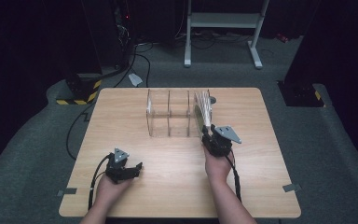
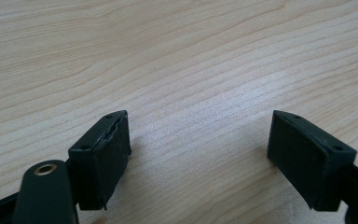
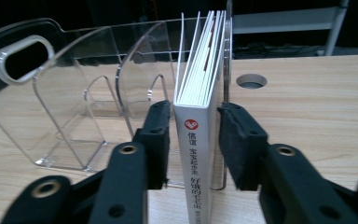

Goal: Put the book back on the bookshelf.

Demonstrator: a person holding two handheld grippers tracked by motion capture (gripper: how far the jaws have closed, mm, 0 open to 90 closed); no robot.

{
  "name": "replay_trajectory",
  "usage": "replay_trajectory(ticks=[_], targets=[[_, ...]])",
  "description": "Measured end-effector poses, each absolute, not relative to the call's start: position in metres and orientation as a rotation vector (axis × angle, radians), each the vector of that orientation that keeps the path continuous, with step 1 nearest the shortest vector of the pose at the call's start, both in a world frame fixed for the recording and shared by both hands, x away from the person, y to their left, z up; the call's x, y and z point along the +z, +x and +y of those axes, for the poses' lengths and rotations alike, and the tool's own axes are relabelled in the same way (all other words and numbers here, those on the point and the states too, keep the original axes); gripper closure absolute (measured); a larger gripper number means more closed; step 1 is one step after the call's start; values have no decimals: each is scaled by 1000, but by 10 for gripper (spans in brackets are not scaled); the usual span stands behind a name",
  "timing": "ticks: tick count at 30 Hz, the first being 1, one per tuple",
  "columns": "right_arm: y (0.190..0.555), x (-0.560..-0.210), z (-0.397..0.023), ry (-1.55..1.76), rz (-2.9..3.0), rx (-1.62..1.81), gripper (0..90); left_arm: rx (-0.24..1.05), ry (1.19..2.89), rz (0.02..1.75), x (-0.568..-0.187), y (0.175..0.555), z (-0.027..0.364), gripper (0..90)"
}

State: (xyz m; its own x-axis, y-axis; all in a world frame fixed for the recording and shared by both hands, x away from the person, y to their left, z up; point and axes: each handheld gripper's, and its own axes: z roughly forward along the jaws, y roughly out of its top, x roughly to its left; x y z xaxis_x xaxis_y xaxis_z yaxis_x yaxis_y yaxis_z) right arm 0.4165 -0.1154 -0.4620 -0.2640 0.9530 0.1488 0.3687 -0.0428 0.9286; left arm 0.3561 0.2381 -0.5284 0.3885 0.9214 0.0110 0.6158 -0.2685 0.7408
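Wooden table | white book upright in clear rack | both jaws open

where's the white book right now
The white book stands upright in the clear rack's rightmost slot at mid-table, spine between the right gripper's parted fingers.

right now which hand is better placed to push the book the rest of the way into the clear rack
Right. The right hand-held gripper already has its jaws on either side of the book standing in the rack's end slot. The left hand-held gripper is open over bare table, well away.
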Motion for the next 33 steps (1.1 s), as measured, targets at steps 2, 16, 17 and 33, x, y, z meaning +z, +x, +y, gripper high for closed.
replay_trajectory(ticks=[2, 16, 17, 33], targets=[[413, -461, -118, 1387, 1675, 1320, 527, 597, 1993, 1312, -528, 356, 238, 213], [392, -474, -168, 1356, 1787, 1238, 373, 596, 1990, 1314, -528, 356, 238, 215], [392, -478, -174, 1360, 1802, 1221, 359, 596, 1991, 1313, -528, 356, 238, 215], [383, -524, -248, 1543, 1984, 841, 219, 595, 1986, 1314, -529, 356, 238, 217]])
